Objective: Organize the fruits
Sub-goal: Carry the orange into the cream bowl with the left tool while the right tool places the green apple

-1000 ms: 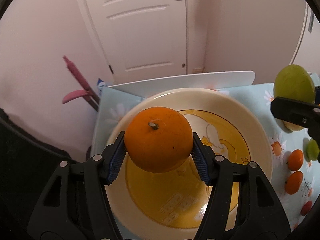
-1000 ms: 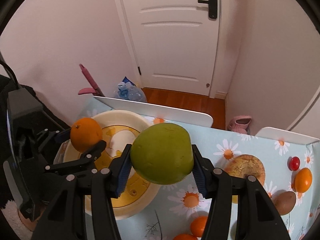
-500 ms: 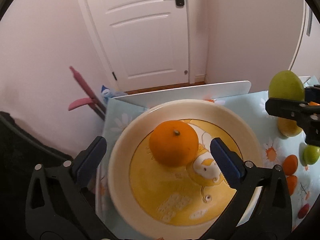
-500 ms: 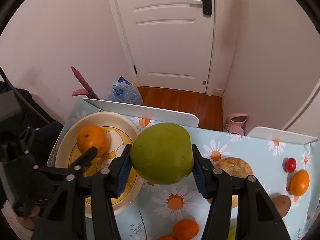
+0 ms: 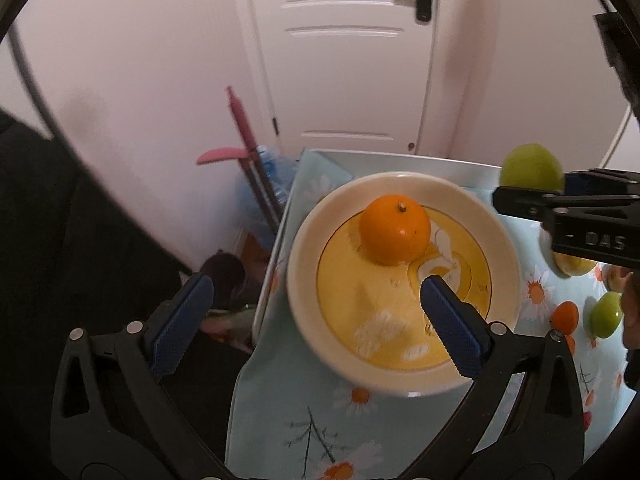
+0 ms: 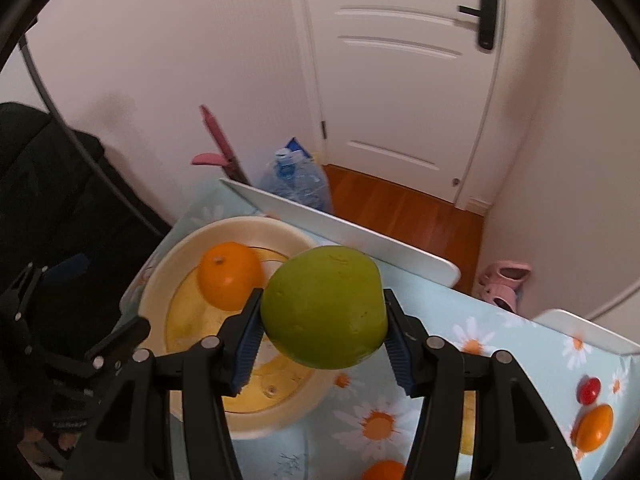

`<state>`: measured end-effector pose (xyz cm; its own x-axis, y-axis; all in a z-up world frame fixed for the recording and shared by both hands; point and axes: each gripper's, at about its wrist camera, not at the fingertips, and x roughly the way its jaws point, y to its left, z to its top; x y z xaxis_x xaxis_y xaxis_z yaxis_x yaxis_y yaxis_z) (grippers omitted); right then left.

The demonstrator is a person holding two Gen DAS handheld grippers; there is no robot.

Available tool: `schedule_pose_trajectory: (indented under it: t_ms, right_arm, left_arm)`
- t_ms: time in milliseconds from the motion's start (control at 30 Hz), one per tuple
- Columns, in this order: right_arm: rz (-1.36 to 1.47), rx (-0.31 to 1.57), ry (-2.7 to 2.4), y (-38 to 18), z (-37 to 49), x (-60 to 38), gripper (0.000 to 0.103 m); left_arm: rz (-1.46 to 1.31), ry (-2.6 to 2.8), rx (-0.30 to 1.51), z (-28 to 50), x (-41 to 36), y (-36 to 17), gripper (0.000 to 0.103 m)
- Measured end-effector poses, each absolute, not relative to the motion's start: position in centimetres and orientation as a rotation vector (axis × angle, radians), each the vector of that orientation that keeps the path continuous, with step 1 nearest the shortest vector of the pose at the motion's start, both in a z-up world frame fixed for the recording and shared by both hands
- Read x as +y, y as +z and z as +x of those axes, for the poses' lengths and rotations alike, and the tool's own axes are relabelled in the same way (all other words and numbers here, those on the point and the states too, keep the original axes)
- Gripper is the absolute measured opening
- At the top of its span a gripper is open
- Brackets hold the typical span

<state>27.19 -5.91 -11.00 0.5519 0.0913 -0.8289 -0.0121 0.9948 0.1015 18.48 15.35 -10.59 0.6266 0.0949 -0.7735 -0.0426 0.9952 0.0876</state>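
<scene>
A: Two views. Left wrist first: where does the fruit lie from the left tongs (image 5: 316,312)?

B: Left tongs spread wide, nothing between them. The orange (image 5: 395,230) sits in the cream plate (image 5: 502,256), ahead of the tips and nearer the right-side finger. Tongs pitch steeply downward over the plate's near rim.

A: Right wrist view?

B: Right tongs (image 6: 322,338) clamp a green fruit (image 6: 325,306), roundish, no clear long axis, held above the tabletop (image 6: 472,320). The plate lies ahead and to the left of them, orange inside; judged, the coming move carries the fruit that way. Right tongs also point steeply down.
</scene>
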Motion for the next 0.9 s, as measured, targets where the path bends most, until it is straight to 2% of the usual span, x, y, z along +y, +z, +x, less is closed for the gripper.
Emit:
schedule_pose_trajectory:
  t_ms: [400,733,833,900]
  right_arm:
    - [-0.016,1.045,0.142,-14.9,28.8,-2.9,0.051]
    - [-0.045,1.054,0.119,-15.8,28.4,-2.3,0.052]
    - [-0.034,1.007,0.114,-15.0,28.1,-2.4,0.065]
    - [-0.042,0.988,0.104,-14.5,28.0,-2.3,0.067]
  left_arm:
    - [0.039,0.106,0.909,17.0,16.1,-11.4,0.103]
    - [0.024,0.077,0.917,16.6,16.3,-11.7,0.103]
    - [0.034,0.069,0.914,16.3,16.3,-11.5,0.103]
    - [0.038,0.065,0.912,16.1,16.3,-11.4,0.103]
